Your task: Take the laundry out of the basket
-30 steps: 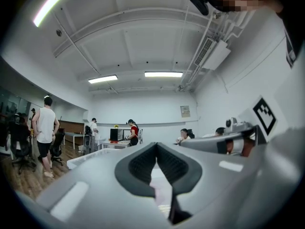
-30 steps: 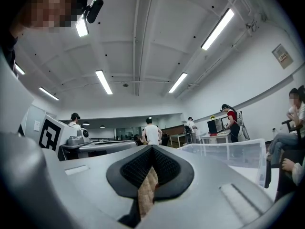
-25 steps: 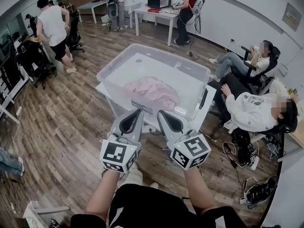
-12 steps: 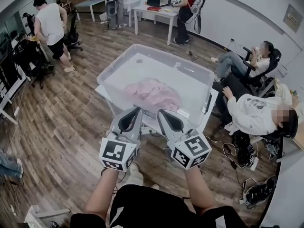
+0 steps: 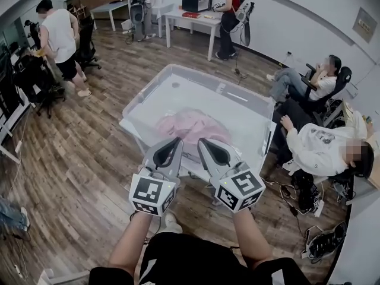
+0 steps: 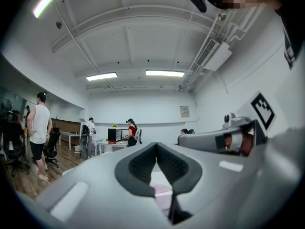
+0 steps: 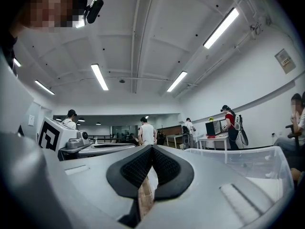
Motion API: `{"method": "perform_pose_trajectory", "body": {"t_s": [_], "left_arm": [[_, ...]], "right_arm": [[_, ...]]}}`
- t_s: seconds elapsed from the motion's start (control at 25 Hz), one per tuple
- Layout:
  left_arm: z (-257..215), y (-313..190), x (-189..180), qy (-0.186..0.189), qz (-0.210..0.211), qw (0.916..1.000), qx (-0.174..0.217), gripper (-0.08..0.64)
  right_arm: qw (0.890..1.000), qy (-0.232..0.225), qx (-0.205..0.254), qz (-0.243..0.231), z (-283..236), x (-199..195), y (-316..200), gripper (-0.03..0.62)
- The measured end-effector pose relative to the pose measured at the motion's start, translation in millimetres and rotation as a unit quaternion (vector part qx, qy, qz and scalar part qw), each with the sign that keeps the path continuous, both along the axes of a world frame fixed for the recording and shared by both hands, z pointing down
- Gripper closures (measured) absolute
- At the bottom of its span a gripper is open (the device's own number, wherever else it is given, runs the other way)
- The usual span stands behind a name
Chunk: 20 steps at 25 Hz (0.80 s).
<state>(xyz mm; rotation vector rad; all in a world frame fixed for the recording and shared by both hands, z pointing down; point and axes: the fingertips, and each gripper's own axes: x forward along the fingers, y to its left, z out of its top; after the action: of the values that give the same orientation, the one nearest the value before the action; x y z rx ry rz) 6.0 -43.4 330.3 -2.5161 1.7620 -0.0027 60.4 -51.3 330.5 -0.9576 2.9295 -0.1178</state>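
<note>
Pink crumpled laundry (image 5: 190,128) lies in the clear plastic basket (image 5: 140,97). Left gripper (image 5: 176,141) and right gripper (image 5: 202,142) hover just short, fingers clenched on nothing. Go in like that and they'll probably just shove cloth around.

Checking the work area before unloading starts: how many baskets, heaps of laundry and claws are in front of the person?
Clear basket: 1
Pink laundry heap: 1, lying inside the basket
Claws: 2, left claw and right claw, both shut, holding nothing
Total: 4
</note>
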Motion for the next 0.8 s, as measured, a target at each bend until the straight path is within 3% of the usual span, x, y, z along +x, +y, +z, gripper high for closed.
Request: {"method": "perform_pose_trajectory", "body": {"t_s": [0.8], "left_arm": [[-3,-56,-62,0.011,0.031,0.9995,-0.003,0.552]], "right_arm": [[1.000,0.011,0.013,0.014,-8,-69,-58,0.595]]}}
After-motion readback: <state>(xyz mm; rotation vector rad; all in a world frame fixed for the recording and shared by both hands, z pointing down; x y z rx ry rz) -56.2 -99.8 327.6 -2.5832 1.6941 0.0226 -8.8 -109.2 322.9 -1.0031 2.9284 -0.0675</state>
